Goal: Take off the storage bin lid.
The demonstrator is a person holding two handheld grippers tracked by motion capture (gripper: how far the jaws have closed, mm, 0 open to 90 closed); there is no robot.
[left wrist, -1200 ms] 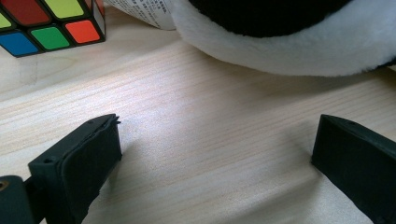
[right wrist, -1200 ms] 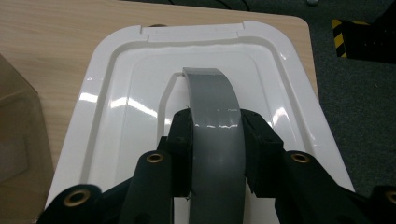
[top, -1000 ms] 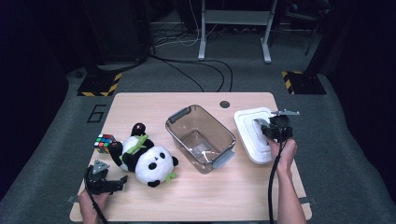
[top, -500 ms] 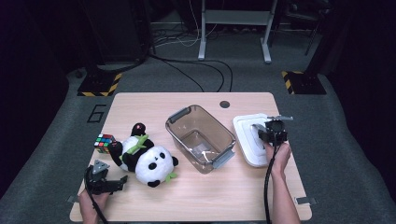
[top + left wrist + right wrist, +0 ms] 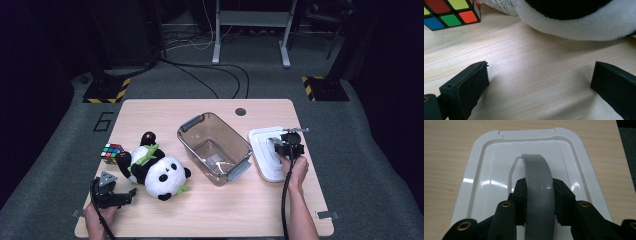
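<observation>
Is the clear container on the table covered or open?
Open. The clear container has no cover; its white lid lies flat beside it, the right gripper shut on the lid's grey handle.

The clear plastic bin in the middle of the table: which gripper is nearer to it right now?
Right. The right gripper sits just right of the clear plastic bin, clamped on the grey handle of the white lid. The left gripper rests open at the near-left corner, beyond the panda plush.

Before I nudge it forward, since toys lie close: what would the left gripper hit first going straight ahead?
Likely the plush panda, right ahead of the open left gripper; the puzzle cube sits off to one side.
</observation>
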